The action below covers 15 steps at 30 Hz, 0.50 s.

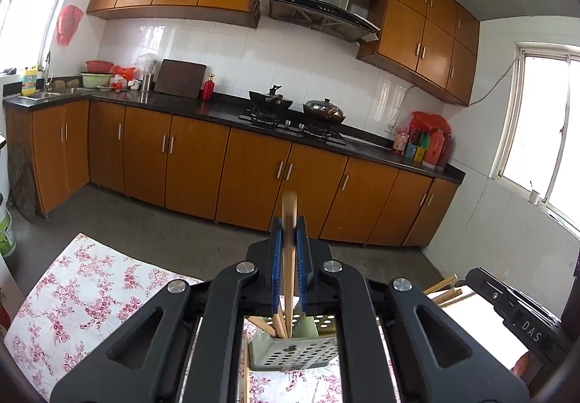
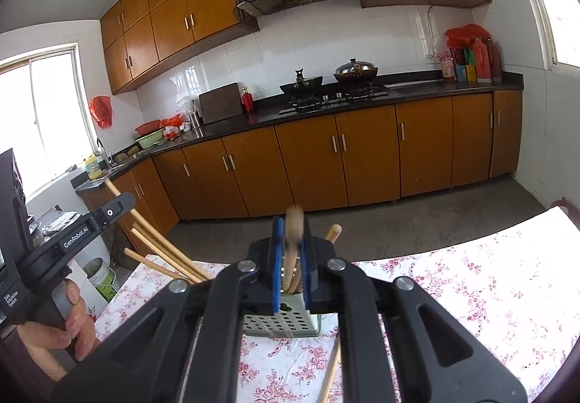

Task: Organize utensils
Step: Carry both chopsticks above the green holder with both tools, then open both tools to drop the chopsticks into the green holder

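A pale green perforated utensil holder (image 1: 301, 352) stands on the floral tablecloth (image 1: 90, 294), with several wooden chopsticks in it. My left gripper (image 1: 289, 250) is shut on a pair of wooden chopsticks (image 1: 289, 239) whose lower ends reach into the holder. In the right wrist view the same holder (image 2: 282, 323) shows below my right gripper (image 2: 290, 254), which is shut on a wooden utensil handle (image 2: 293, 243) reaching down into the holder. The left gripper's body (image 2: 72, 239) shows at the left, above several chopsticks (image 2: 163, 254).
A loose chopstick (image 2: 331, 374) lies on the tablecloth (image 2: 471, 294) in front of the holder; another (image 1: 246, 366) lies left of it. Behind are the grey floor, wooden cabinets (image 1: 253, 178), a dark counter with two woks (image 1: 322, 111) and a paint bucket (image 2: 103, 276).
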Available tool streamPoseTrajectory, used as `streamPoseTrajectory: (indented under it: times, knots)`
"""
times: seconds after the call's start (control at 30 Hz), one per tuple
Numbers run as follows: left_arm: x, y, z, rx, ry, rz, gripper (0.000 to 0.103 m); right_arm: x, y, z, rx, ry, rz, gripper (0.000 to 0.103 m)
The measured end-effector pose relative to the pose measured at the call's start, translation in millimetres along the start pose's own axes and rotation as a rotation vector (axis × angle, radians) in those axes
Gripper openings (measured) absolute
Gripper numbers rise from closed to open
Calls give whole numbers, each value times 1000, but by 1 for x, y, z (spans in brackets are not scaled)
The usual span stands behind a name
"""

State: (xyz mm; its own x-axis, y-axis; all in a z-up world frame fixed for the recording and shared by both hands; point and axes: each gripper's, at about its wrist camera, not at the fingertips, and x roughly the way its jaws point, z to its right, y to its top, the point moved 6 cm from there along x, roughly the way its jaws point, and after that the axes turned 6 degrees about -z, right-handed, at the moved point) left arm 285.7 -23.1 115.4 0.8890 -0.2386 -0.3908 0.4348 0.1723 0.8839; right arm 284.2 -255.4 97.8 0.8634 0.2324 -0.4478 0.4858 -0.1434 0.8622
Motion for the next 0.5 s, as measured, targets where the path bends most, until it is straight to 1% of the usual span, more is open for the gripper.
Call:
streamPoseTrajectory:
  times: [0.2,0.27,0.4,0.5]
  knots:
    - [-15,8,-2,-3,-8,18,8,-24,-1,15,22,-43,69,20]
    - [-23,10,-4,-8,-8,25,8,-32,-5,24,34,-63,74,23]
    - [-41,7,-16,-7,16,36,8,-37,-25,50,62,-115,41,24]
    - [-52,-6,-33,-2,52,24,8,-28,-54,71,87,-145,-30,24]
